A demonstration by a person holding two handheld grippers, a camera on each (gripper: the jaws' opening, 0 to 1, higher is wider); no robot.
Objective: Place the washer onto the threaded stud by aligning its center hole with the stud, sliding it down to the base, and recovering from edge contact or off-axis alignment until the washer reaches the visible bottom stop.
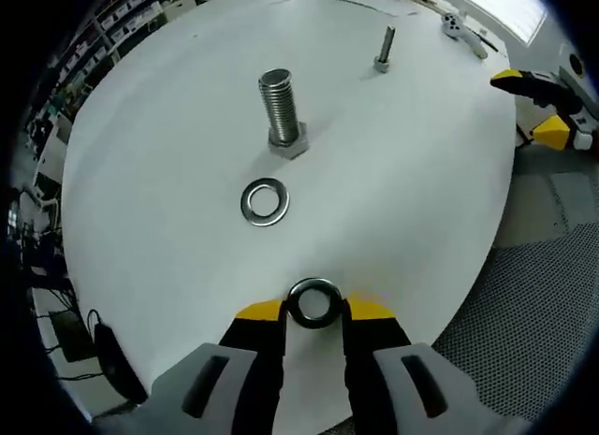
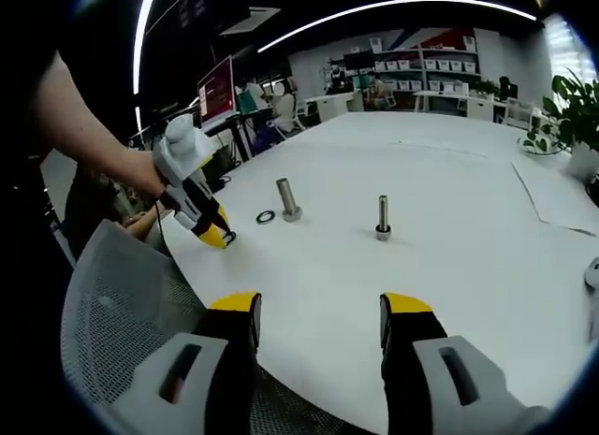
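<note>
Right now the washer (image 1: 313, 302) sits pinched between your left gripper (image 1: 314, 311) tips, near the table edge, well short of the large threaded stud (image 1: 280, 108). Tilt it on approach and the rim catches the thread crest — or slips free. Your right gripper (image 2: 320, 313) hangs spread, holding nothing — a second washer (image 1: 265, 201) lies beside the stud.

On the table (image 1: 168, 126), a washer (image 1: 265, 201) lies just before the large stud (image 1: 281, 112); a thinner stud (image 1: 385, 50) stands behind, to the right.

White table (image 1: 412, 192): 2 upright bolts (image 1: 279, 112) (image 1: 385, 49), 1 flat washer (image 1: 265, 201).
</note>
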